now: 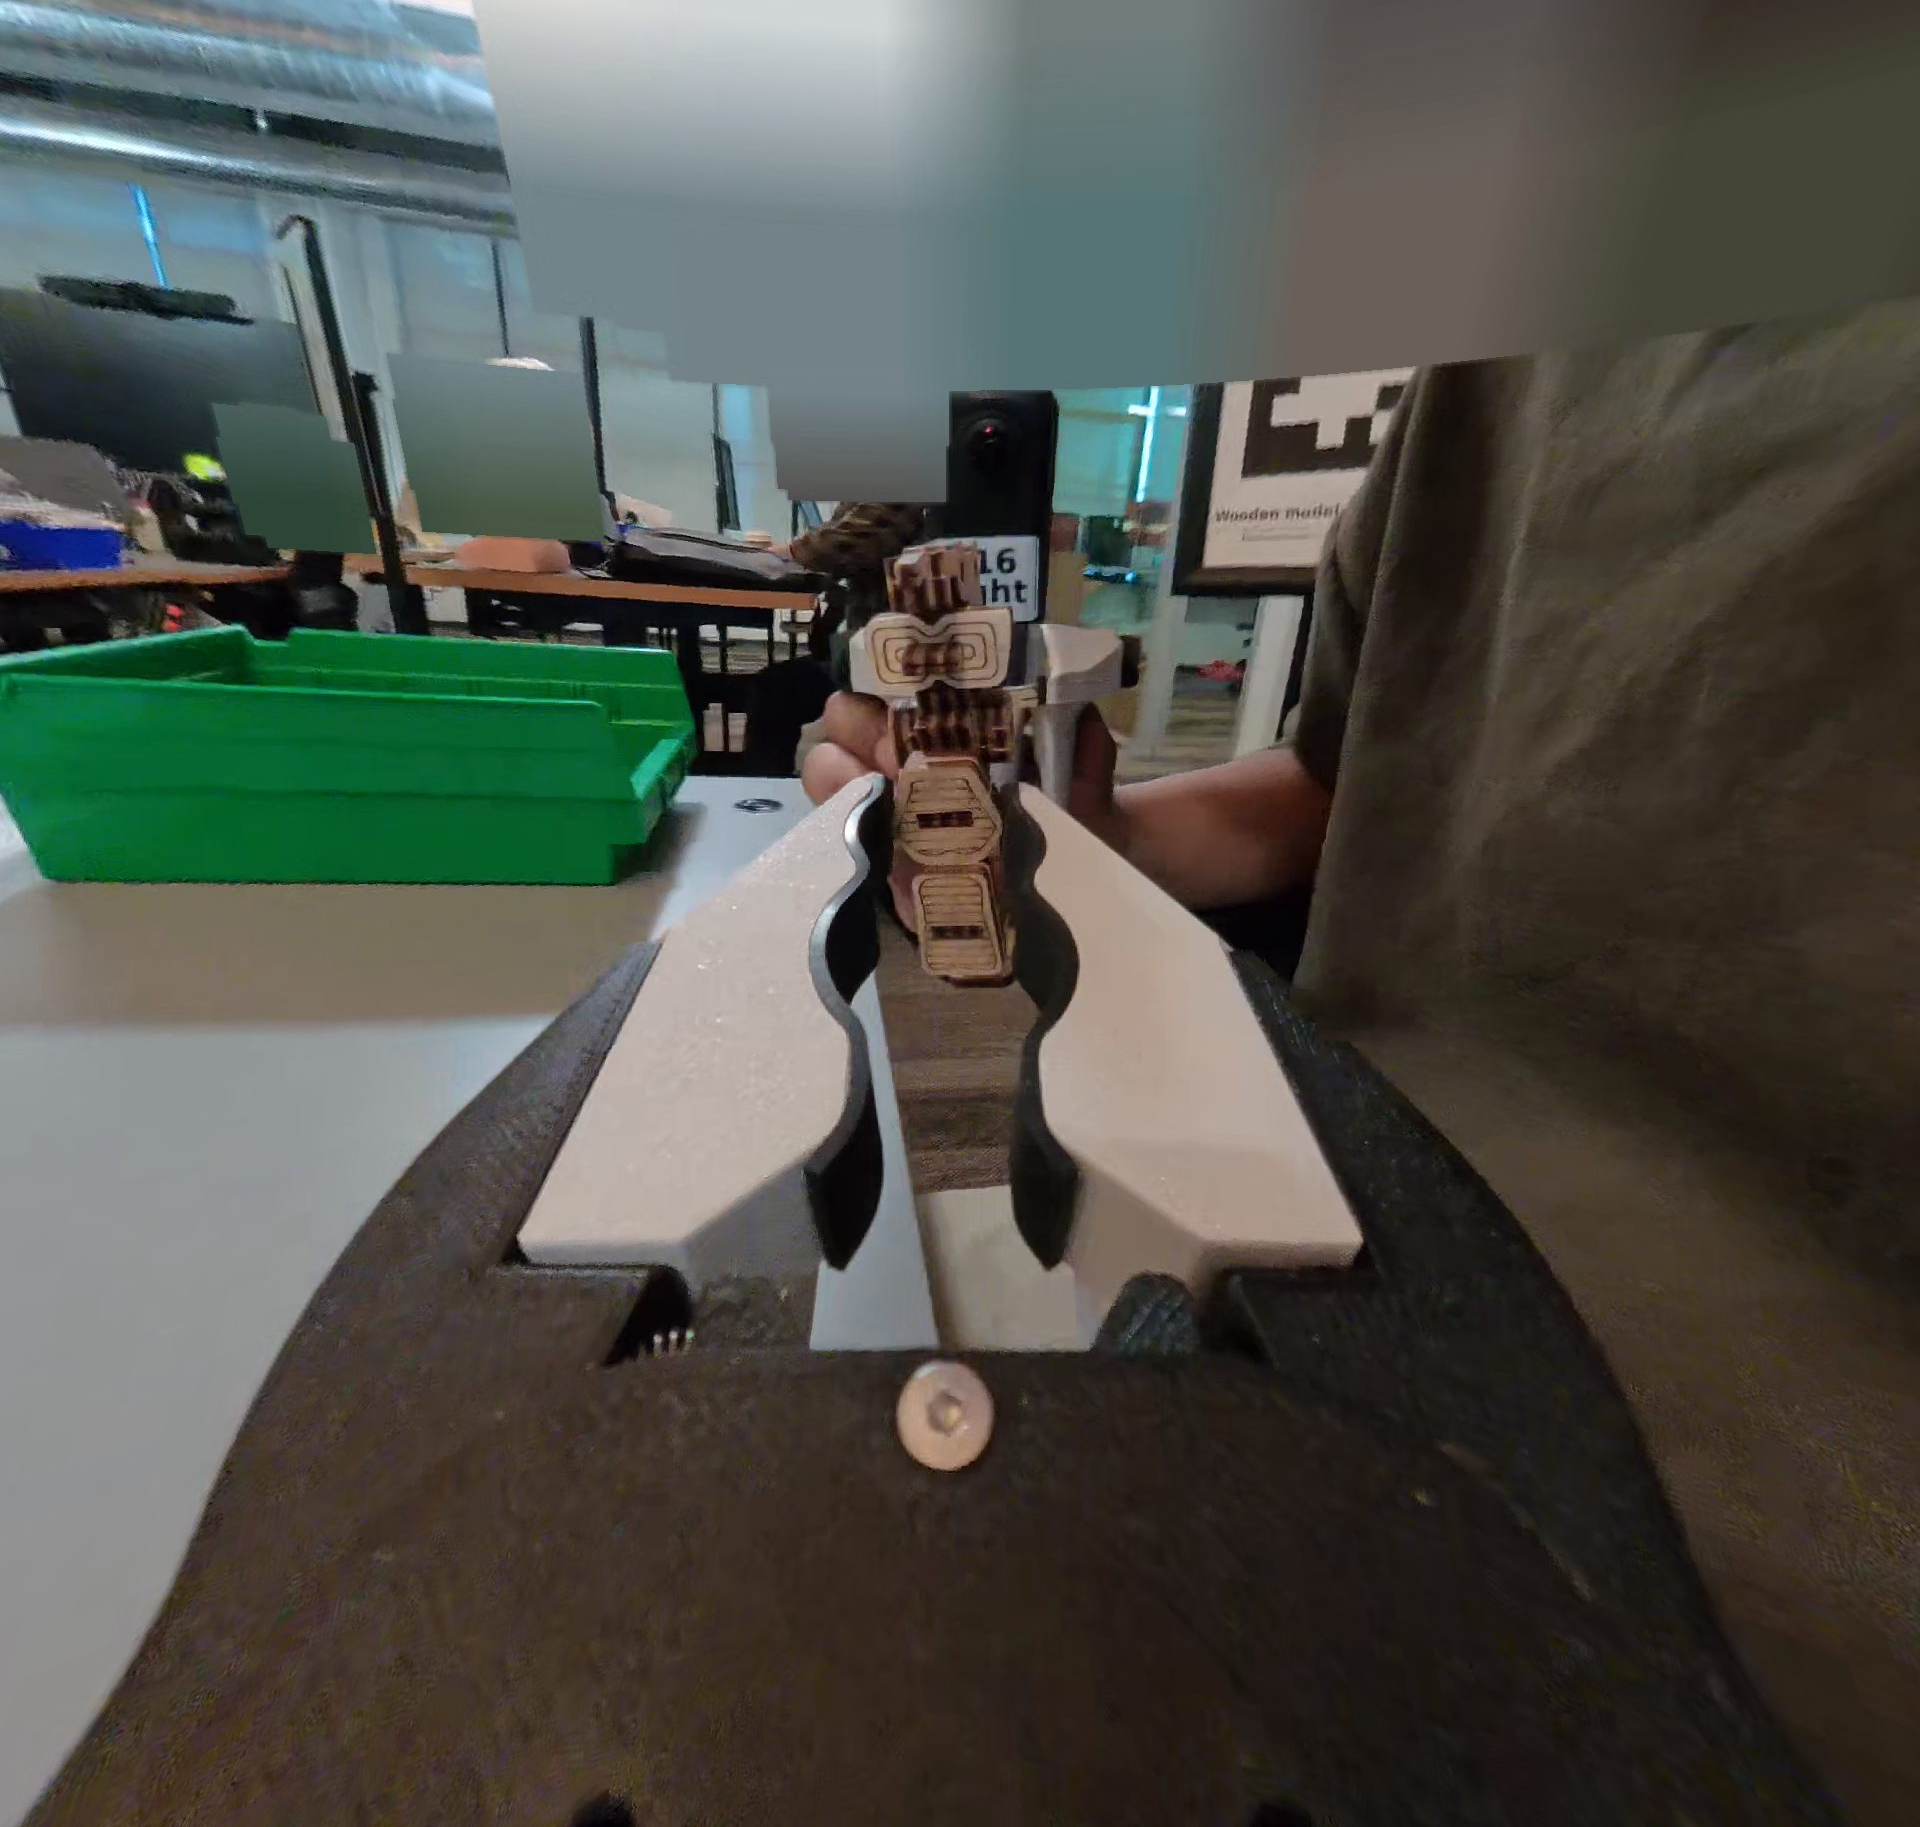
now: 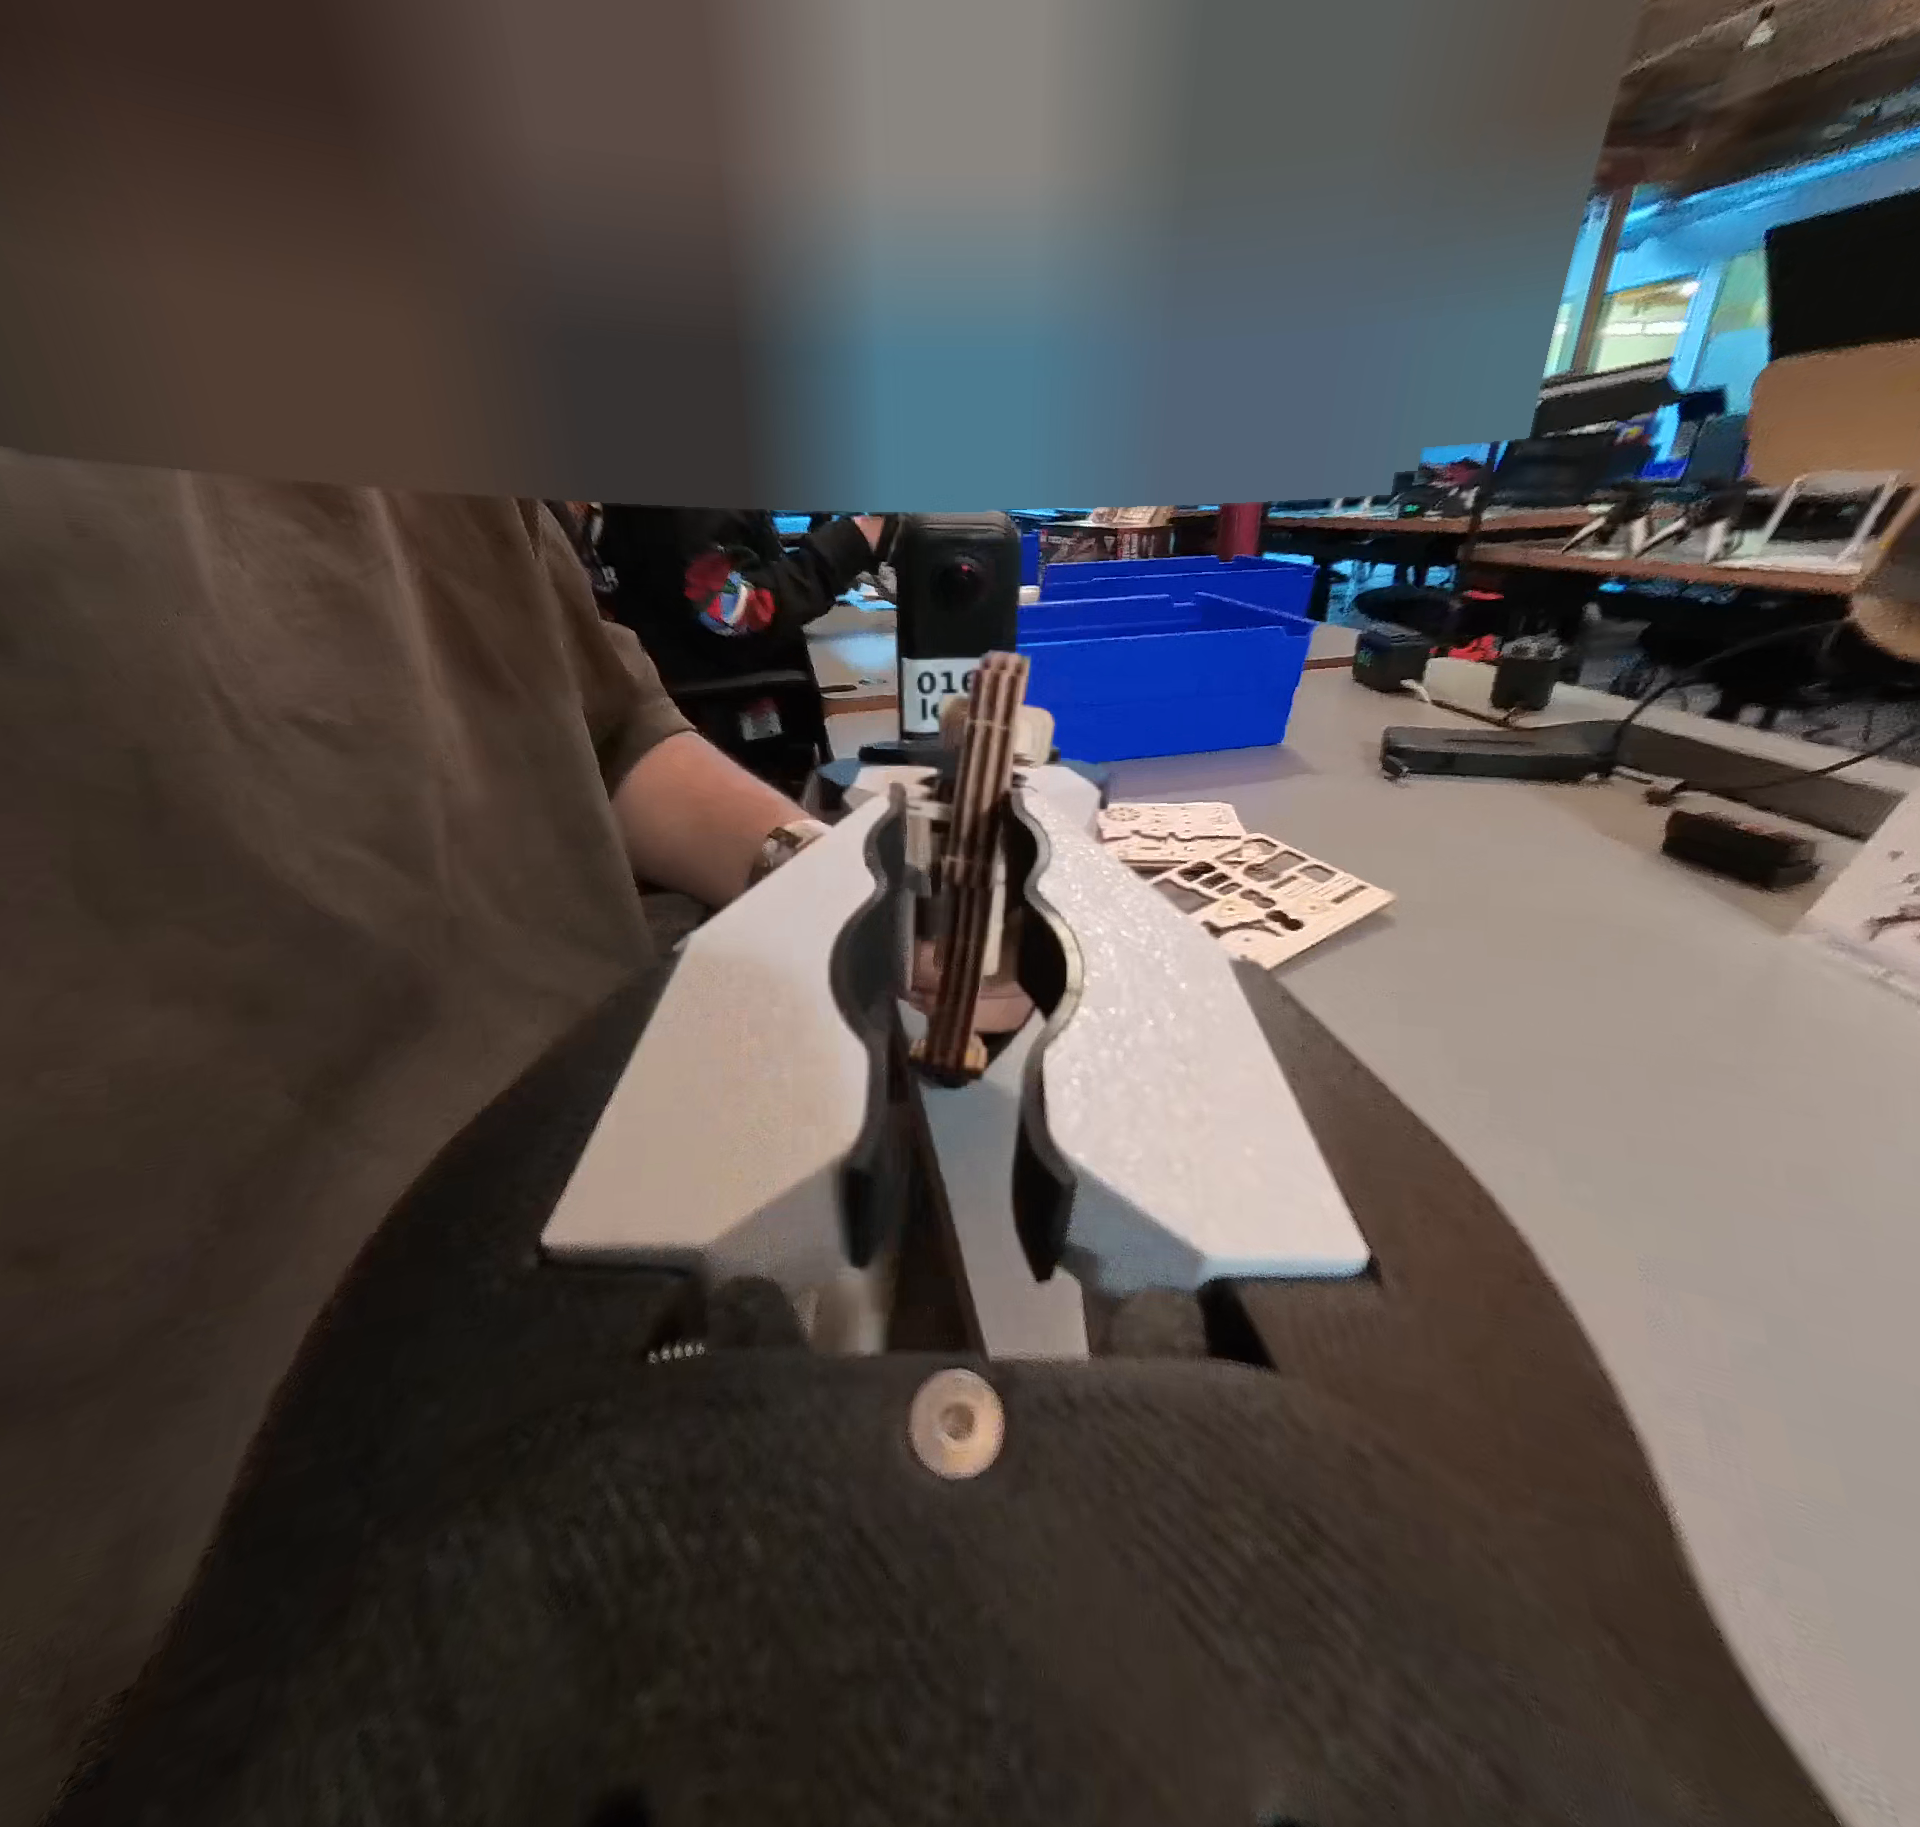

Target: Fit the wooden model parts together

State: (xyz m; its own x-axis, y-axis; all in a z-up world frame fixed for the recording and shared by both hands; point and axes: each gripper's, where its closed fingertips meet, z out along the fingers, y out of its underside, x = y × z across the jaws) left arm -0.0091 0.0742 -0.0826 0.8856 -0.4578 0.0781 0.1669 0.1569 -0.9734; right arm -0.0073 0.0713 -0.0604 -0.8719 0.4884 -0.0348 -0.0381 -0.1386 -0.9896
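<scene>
Two views, one upright wooden model (image 1: 951, 790). From my left wrist, its long axis runs vertically, engraved faces toward me, and my left gripper (image 1: 943, 821) pinches its lower part between narrow jaws, a green bin (image 1: 343, 759) far left. From my right wrist, the model (image 2: 971, 873) shows edge-on, leaning slightly right; my right gripper (image 2: 961, 842) brackets it narrowly, though I cannot tell whether it grips. Punched sheets (image 2: 1242, 878) lie right.
</scene>
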